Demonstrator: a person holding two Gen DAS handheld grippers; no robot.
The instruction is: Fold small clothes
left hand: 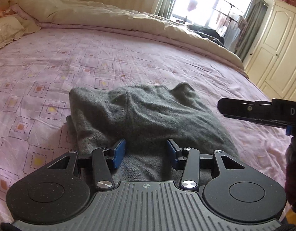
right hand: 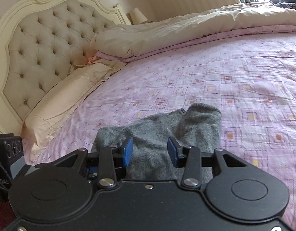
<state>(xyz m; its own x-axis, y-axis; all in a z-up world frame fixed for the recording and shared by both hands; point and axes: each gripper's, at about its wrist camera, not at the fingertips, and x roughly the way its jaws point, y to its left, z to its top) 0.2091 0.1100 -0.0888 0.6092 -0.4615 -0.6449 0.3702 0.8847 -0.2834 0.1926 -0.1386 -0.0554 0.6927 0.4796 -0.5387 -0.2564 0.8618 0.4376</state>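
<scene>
Lying rumpled on the pink patterned bed sheet [left hand: 71,57], a small grey knit garment [left hand: 140,111] sits near the front edge of the bed, creased into ridges, with one rounded end bunched up at its far side.

Left tongs [left hand: 146,152]: blue pads [left hand: 120,153] stand apart, grey fabric visible in the gap and running under the tool. The pads do not press on the cloth — the jaws read as open, low over the garment's near part.

Right tongs [right hand: 150,152]: blue pads [right hand: 127,151] likewise apart, over the near part of the same garment [right hand: 167,127]; fabric shows between them, no pinch visible — open. In the left wrist view the right tool comes in from the right edge as a black bar, just beside the garment's right flank; whether it touches the cloth cannot be told.

Surroundings: a beige duvet [left hand: 109,17] is pushed back along the far side of the bed, its pink underside showing at the fold. A cream tufted headboard [right hand: 42,44] and a pale pillow [right hand: 71,94] lie at the left in the right wrist view. A bright window [left hand: 211,5] with grey curtains and a cream wardrobe [left hand: 278,52] stand beyond the bed. Dark clothing [left hand: 207,32] lies heaped at the duvet's far end.
</scene>
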